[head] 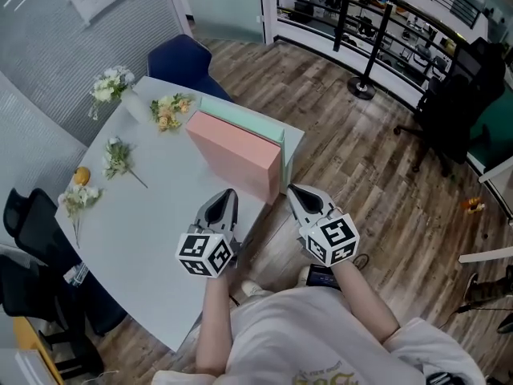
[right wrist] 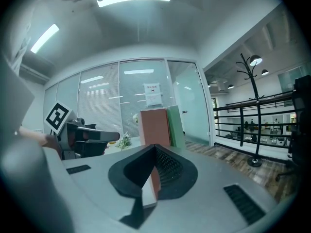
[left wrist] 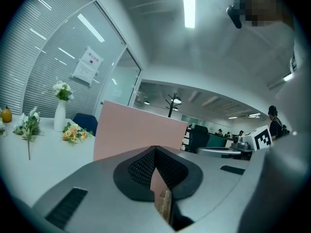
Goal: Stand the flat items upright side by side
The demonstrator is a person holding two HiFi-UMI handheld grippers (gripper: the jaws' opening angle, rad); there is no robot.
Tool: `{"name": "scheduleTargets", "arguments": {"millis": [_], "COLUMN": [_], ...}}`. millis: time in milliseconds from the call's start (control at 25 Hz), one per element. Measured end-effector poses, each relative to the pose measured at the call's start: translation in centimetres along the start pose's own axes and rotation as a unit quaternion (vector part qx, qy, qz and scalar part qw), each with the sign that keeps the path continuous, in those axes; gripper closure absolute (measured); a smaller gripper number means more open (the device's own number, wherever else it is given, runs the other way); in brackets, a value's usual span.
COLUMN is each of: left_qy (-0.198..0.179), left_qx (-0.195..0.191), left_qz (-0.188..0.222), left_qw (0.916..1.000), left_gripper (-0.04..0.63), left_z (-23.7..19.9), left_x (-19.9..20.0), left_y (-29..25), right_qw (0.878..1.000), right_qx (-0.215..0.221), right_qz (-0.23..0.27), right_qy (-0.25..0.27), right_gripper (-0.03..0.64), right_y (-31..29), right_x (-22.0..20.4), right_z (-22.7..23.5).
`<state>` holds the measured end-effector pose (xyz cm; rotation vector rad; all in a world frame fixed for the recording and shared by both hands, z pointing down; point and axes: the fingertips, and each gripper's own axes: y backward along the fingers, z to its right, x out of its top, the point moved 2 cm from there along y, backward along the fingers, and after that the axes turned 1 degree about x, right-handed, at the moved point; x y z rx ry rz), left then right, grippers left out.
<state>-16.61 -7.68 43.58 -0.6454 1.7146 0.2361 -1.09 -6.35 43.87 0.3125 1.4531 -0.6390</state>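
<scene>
While you hold both grippers low in the middle of the head view, the left gripper (head: 227, 195) and the right gripper (head: 295, 189) have their jaws clenched with nothing between them. Just above them, at mid-frame, the pink board (head: 232, 152) stands upright on the desk (head: 152, 215) near its right edge. The green board (head: 240, 117) stands upright just beside it on the far side. At the upper left, a white vase (left wrist: 59, 118) holds white flowers (left wrist: 62, 89). Yellow flowers (head: 170, 111) lie to the right of the vase, and loose sprigs (head: 119, 159) lie along the desk's left side.

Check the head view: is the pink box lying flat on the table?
No, the pink box stands upright on its edge beside the green box.
</scene>
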Motion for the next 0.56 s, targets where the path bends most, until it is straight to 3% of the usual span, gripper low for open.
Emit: {"name": "scheduleTargets", "arguments": {"millis": [560], "left_qy": [0.001], "left_qx": [-0.007], "left_qz": [-0.008], "left_qw": [0.9999], "left_gripper": [0.591], "left_z": [0.6], "left_x": [-0.6], "left_y": [-0.5], "right_qw": [1.000], "right_qx": [-0.008], "right_qz": [-0.004], "right_qy": [0.005], "right_gripper": [0.601], "right_y": [0.6], "right_x": [-0.2], "right_z": [1.1]}}
